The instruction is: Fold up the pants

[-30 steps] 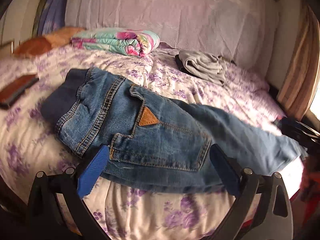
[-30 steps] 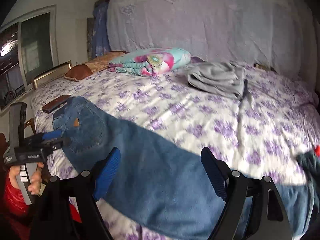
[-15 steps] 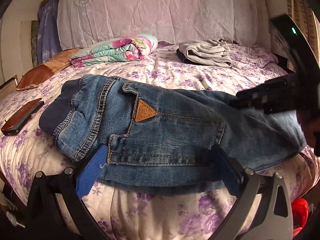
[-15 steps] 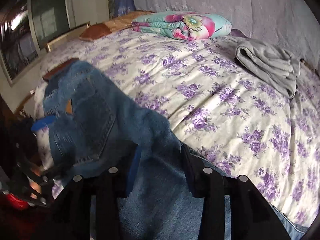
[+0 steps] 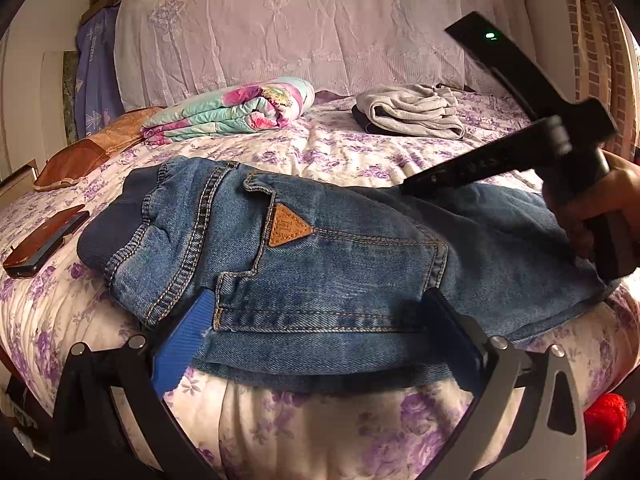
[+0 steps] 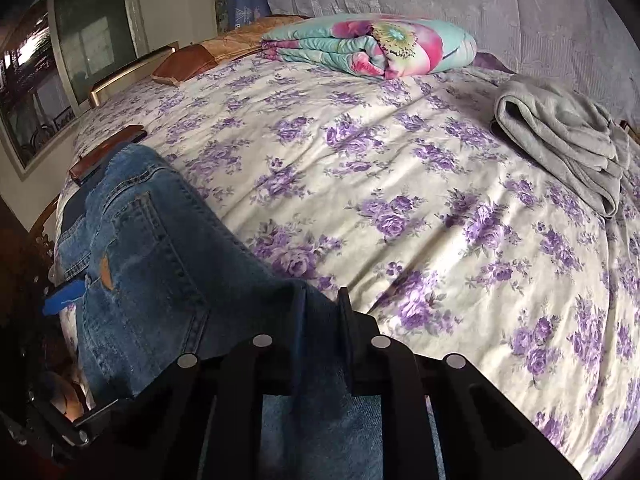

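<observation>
Blue denim pants [image 5: 332,264] lie across the near edge of the bed, waistband to the left, a tan triangle patch on the back pocket. My left gripper [image 5: 320,332] is open, its fingers on either side of the seat of the pants at the near edge. My right gripper [image 6: 320,320] is shut on a fold of the pants' leg [image 6: 316,308], over the bed; it also shows in the left wrist view [image 5: 500,160] above the leg. The pants [image 6: 152,256] stretch away to the left from it.
The bed [image 6: 400,184] has a purple-flowered cover. A folded floral blanket [image 5: 236,108] and a folded grey garment [image 5: 412,116] lie at the back. A brown phone case [image 5: 44,240] lies left of the waistband. A brown pillow [image 5: 88,152] is far left.
My right gripper has closed on the pants' leg and carried it left toward the waistband. My left gripper has stayed open at the seat.
</observation>
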{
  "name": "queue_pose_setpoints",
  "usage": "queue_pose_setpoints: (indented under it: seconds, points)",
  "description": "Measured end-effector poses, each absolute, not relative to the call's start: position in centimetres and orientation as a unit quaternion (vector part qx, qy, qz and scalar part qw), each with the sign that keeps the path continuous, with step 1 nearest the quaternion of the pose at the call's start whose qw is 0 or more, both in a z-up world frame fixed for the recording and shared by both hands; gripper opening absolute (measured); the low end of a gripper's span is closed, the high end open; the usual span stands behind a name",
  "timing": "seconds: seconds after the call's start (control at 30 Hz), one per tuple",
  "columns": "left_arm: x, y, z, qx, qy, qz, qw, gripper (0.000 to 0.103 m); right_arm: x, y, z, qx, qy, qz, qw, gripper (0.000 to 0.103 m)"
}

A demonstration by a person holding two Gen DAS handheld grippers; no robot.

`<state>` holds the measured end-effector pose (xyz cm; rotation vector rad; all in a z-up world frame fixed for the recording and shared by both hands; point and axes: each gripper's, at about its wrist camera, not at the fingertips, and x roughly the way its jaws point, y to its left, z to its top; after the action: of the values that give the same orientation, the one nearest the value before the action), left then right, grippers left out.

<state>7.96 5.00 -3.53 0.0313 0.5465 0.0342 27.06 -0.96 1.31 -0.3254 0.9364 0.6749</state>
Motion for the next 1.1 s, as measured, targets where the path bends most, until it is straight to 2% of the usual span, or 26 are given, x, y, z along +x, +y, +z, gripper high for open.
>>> queue_pose_setpoints:
  seconds: [0.1,0.2,0.27,0.33,0.4,0.43,0.47,0.57,0.63,0.77,0.8,0.83,0.9,0.97,1.1]
  points:
    - [8.0,5.0,-3.5,0.015,0.271,0.014,0.962,0.099,27.9,-1.1,1.0,-0.134,0.452,0.319,0.822,0.018]
    - [8.0,5.1,-3.5,0.013,0.272,0.012,0.962,0.099,26.6,-2.1,3.0,-0.127,0.417,0.307,0.846,0.018]
    - [8.0,5.1,-3.6,0.014,0.272,0.013,0.962,0.099,25.1,-2.1,3.7,-0.154,0.400,0.302,0.852,0.020]
    - [8.1,5.1,-3.6,0.014,0.272,0.013,0.962,0.099,24.3,-1.4,2.2,-0.200,0.415,0.292,0.838,0.022]
    - [8.1,5.2,-3.6,0.014,0.272,0.013,0.962,0.099,24.7,-1.1,0.4,-0.219,0.414,0.277,0.839,0.035]
    - [8.1,5.1,-3.6,0.015,0.271,0.015,0.962,0.099,25.5,-1.6,0.5,-0.207,0.417,0.263,0.845,0.057]
    - [8.1,5.2,-3.6,0.015,0.271,0.017,0.962,0.099,26.8,-2.2,0.9,-0.182,0.429,0.254,0.848,0.068]
    - [8.0,5.3,-3.5,0.013,0.273,0.015,0.962,0.099,27.1,-4.0,3.0,-0.122,0.418,0.255,0.863,0.060]
    - [8.0,5.5,-3.5,0.010,0.272,0.012,0.962,0.099,25.1,-4.0,4.2,-0.132,0.386,0.264,0.874,0.060]
    - [8.0,5.3,-3.6,0.013,0.269,0.018,0.963,0.099,24.1,-2.7,2.0,-0.202,0.384,0.233,0.870,0.069]
    - [8.0,5.4,-3.6,0.012,0.269,0.017,0.963,0.099,25.3,-2.6,0.3,-0.209,0.405,0.226,0.861,0.077]
    - [8.0,5.4,-3.5,0.014,0.271,0.017,0.962,0.099,26.2,-3.1,0.0,-0.188,0.413,0.221,0.863,0.092]
    - [7.9,5.3,-3.5,0.013,0.273,0.016,0.962,0.099,27.4,-5.1,1.2,-0.108,0.422,0.234,0.869,0.093]
    - [7.9,5.4,-3.5,0.011,0.273,0.014,0.962,0.099,26.3,-7.4,3.0,-0.063,0.387,0.232,0.890,0.094]
    - [7.9,5.4,-3.5,0.012,0.270,0.015,0.963,0.099,20.2,-16.1,5.7,0.072,0.343,0.262,0.899,0.095]
